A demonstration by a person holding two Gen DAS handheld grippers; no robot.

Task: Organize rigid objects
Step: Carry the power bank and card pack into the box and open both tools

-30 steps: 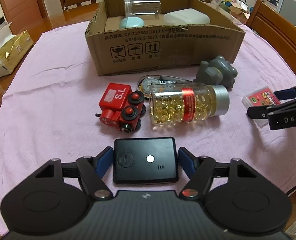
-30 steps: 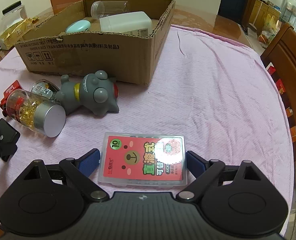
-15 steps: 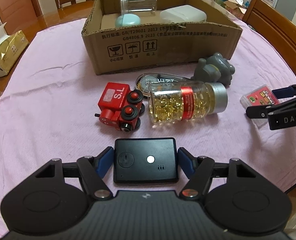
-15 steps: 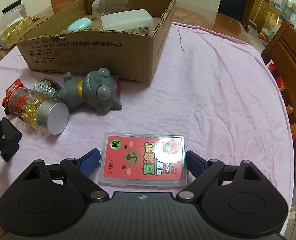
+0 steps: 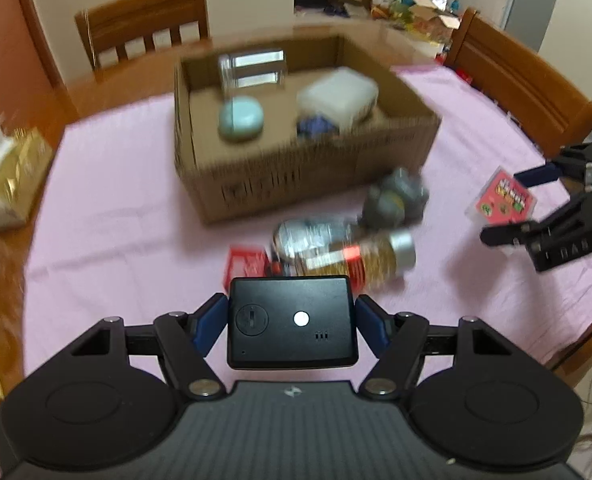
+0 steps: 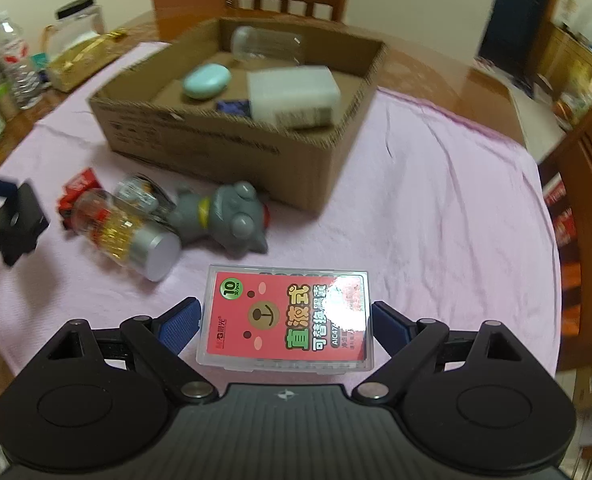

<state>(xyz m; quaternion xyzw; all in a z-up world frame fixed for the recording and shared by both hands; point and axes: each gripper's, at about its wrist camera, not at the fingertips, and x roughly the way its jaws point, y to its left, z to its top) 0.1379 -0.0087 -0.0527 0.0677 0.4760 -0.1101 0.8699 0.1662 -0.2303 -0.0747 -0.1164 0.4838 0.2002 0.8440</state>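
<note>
Your left gripper (image 5: 291,322) is clamped on a flat black device (image 5: 290,322): both blue pads (image 5: 211,324) press against its short sides, and the jaws stand only as wide as the device itself. It is lifted clear of the pink tablecloth (image 5: 115,216).

Your right gripper (image 6: 285,320) is spread wider and pinches a clear plastic case with a pink card inside (image 6: 287,318), a pad flat against each side. In the left wrist view that case (image 5: 502,200) shows at about 3 o'clock, held above the cloth.

The cardboard box (image 6: 223,148) sits at 12 o'clock of both grippers, open at the top. Inside it lie a clear jar (image 6: 267,44) on its side at the far wall, a mint oval case (image 6: 207,81), a white rectangular container (image 6: 293,94) and a small dark blue item (image 6: 233,107), too blurred to name.

On the cloth between you and the box, from the right wrist view: a bottle of golden capsules (image 6: 125,234) lying on its side at 10 o'clock, touching a grey toy figure (image 6: 227,216) at 11 o'clock. A red toy (image 6: 77,186) and a round transparent item (image 6: 139,194) lie just behind the bottle.
</note>
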